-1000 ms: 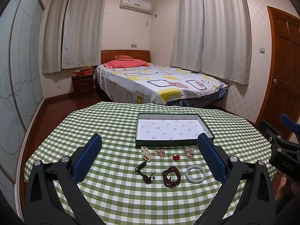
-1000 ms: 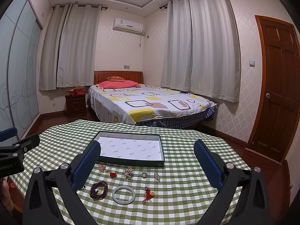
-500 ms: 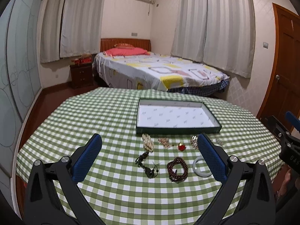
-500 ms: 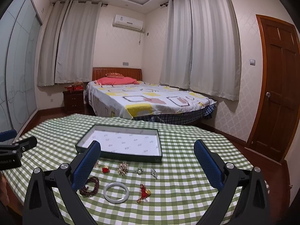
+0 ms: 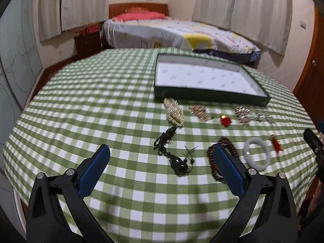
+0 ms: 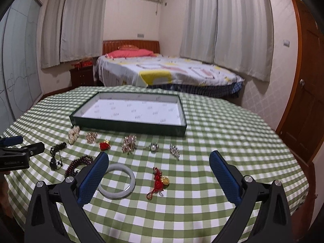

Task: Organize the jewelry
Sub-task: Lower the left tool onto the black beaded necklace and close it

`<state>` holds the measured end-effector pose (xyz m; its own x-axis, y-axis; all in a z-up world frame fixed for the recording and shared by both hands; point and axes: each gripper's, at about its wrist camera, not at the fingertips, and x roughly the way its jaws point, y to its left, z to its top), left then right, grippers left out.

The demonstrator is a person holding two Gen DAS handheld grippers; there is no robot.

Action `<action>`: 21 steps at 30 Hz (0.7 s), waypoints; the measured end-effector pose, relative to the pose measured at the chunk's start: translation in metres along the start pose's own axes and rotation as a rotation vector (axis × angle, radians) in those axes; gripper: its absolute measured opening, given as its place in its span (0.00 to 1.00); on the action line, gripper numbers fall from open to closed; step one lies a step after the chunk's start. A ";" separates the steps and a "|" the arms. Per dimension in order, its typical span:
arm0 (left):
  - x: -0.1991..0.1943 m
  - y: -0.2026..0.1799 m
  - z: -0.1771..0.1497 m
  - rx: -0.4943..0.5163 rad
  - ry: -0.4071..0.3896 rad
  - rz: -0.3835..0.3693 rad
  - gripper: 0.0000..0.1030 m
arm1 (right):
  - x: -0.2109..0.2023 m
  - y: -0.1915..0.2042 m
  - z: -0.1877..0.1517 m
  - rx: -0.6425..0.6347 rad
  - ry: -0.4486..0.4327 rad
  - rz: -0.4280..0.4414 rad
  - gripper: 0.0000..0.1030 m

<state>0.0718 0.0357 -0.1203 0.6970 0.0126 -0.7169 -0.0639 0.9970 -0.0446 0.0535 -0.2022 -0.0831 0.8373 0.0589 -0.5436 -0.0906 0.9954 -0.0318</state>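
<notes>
An empty dark green tray (image 5: 210,98) (image 6: 129,124) with a white lining lies on the green checked table (image 5: 101,105). Several jewelry pieces lie in front of it: a black pendant necklace (image 5: 178,163), a dark red bead bracelet (image 5: 212,162), a white bangle (image 5: 257,157) (image 6: 117,181), a gold bracelet (image 5: 174,112), a red knot charm with a gold bell (image 6: 160,181). My left gripper (image 5: 161,170) is open above the black necklace. My right gripper (image 6: 159,172) is open above the bangle and red charm.
A bed (image 6: 168,70) stands behind the table, with a nightstand (image 6: 82,75) to its left and a wooden door (image 6: 305,93) at the right. The table edge curves close on both sides.
Both grippers have tilted down and moved closer to the jewelry; the pieces now sit larger between the fingers. Nothing has been picked up.
</notes>
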 end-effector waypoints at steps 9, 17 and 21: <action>0.043 -0.001 0.003 0.012 0.099 -0.011 0.85 | 0.031 -0.007 -0.007 0.037 0.088 0.034 0.95; 0.051 0.002 -0.008 -0.016 0.156 -0.037 0.71 | 0.042 -0.010 -0.010 0.050 0.125 0.045 0.95; 0.048 0.005 -0.011 0.005 0.168 -0.012 0.61 | 0.043 -0.011 -0.011 0.055 0.129 0.043 0.95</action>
<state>0.0966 0.0407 -0.1624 0.5688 -0.0123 -0.8224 -0.0519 0.9974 -0.0508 0.0849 -0.2117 -0.1152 0.7567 0.0952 -0.6468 -0.0928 0.9950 0.0379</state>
